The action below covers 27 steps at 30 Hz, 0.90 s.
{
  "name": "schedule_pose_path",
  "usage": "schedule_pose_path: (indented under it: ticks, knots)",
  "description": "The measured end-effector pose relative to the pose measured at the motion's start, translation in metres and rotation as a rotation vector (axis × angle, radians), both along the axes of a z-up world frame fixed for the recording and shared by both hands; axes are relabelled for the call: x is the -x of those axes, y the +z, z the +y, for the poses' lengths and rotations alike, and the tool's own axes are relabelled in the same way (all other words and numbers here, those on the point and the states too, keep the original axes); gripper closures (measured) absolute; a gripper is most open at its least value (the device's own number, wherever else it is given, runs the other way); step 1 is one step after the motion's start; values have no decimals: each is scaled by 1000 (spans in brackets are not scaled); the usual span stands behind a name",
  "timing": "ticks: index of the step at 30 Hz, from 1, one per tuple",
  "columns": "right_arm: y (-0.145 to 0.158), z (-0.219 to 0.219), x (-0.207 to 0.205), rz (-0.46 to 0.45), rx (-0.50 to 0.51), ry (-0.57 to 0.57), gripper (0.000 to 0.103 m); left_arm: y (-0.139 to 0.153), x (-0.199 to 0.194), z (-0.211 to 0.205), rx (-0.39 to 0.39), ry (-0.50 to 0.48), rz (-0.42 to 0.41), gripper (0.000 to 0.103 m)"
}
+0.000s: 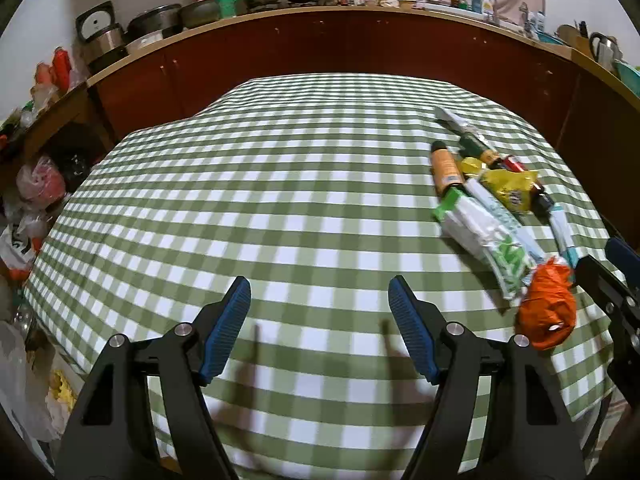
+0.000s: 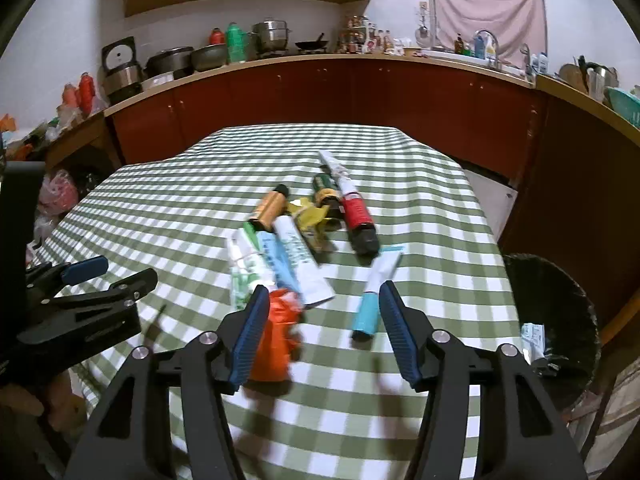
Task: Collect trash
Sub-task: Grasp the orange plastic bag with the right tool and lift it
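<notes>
Left tool: jaws held wide apart, nothing between them, only bare green-and-white checked cloth on the surface seen below. Crumpled orange plastic bag is seen just inside the right tool's left blue pad; contact cannot be confirmed, motion blur. Right tool: jaws parted about halfway, no pad seen pressing on anything. Behind the bag, white-and-green flat wrappers and a white squeezed tube are piled together. A light-blue-capped tube lies just inside the right pad. Further back lie an orange-labelled bottle, a yellow wrapper and a red bottle. A black bin stands at the surface's right edge.
</notes>
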State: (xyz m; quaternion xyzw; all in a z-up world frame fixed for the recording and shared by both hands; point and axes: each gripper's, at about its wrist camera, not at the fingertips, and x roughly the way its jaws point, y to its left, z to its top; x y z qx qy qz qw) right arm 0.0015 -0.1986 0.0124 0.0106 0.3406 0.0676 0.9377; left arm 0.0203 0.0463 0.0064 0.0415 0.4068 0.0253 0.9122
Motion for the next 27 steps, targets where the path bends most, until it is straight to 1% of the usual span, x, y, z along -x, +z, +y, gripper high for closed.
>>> schedule_pose_path:
  ticks: [4, 9, 11, 13, 14, 20, 27]
  knots:
    - [-3, 12, 4, -2, 16, 35, 41, -1, 1, 11, 2, 22, -2, 33]
    - [-16, 23, 2, 34, 46, 50, 41, -2, 5, 13, 4, 18, -5, 33]
    - [-20, 24, 3, 42, 50, 54, 46, -3, 5, 12, 7, 12, -1, 33]
    - [-22, 25, 3, 52, 57, 62, 61, -4, 6, 10, 10, 8, -1, 33]
    - [-22, 26, 3, 58, 55, 69, 64, -4, 5, 8, 11, 5, -1, 33]
    - [-16, 23, 9, 36, 57, 67, 67, -2, 4, -6, 19, -19, -3, 33]
    - [-2, -10, 13, -2, 45, -4, 67, 3, 3, -36, 30, -74, -5, 32]
